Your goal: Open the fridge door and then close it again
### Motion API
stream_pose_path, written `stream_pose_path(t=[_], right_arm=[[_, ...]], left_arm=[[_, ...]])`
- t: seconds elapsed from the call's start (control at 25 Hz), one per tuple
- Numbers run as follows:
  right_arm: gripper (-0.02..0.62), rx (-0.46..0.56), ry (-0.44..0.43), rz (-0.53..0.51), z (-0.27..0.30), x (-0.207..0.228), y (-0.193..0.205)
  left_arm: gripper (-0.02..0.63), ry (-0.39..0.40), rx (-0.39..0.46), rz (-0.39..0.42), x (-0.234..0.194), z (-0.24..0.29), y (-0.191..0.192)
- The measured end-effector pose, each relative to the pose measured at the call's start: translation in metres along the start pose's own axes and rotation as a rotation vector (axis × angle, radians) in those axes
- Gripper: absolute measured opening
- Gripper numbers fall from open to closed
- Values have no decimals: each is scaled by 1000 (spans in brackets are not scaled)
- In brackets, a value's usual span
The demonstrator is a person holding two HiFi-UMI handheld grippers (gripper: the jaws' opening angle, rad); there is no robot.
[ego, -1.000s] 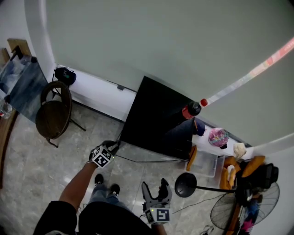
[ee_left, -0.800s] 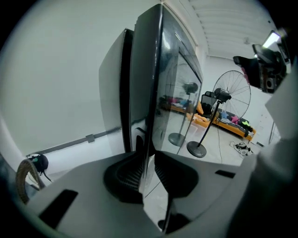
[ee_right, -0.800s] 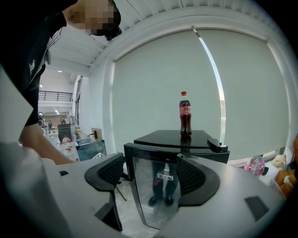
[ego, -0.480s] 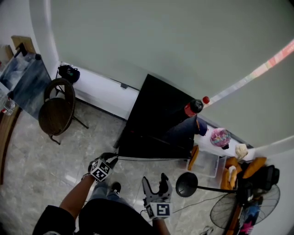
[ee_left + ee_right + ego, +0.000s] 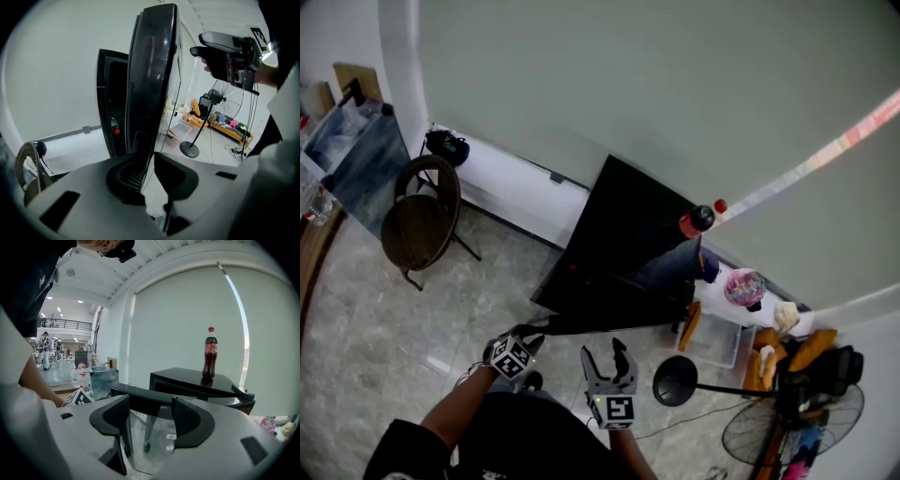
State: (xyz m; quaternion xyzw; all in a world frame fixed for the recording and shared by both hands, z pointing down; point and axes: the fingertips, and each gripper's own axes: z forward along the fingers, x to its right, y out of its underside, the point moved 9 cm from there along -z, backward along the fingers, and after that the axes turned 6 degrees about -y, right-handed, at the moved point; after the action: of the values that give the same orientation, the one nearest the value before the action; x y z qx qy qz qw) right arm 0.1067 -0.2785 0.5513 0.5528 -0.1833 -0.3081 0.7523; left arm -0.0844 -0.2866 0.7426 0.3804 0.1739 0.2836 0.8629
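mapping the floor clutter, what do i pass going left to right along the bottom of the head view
left tool, jaws just tightened on the fridge door → right tool, jaws just closing with nothing between them → round black stand base → fan

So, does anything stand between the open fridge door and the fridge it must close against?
Nothing visible does. The right gripper hovers on the outer side of the door, not between it and the fridge.
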Motion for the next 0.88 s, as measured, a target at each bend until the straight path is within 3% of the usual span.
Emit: stream_pose_path(t=[0.48,0.68,0.88], right_arm=[[235,4,-29,-66,5,-13,6],[213,-10,-61,-127,0,-9,9],[200,-30,-91,-211,-6,-2,13]], left_arm=[[49,38,15,29,26,-10,9],[49,0,11,-2,36,-11,12],[51,-90,7,-63,52,-8,13]])
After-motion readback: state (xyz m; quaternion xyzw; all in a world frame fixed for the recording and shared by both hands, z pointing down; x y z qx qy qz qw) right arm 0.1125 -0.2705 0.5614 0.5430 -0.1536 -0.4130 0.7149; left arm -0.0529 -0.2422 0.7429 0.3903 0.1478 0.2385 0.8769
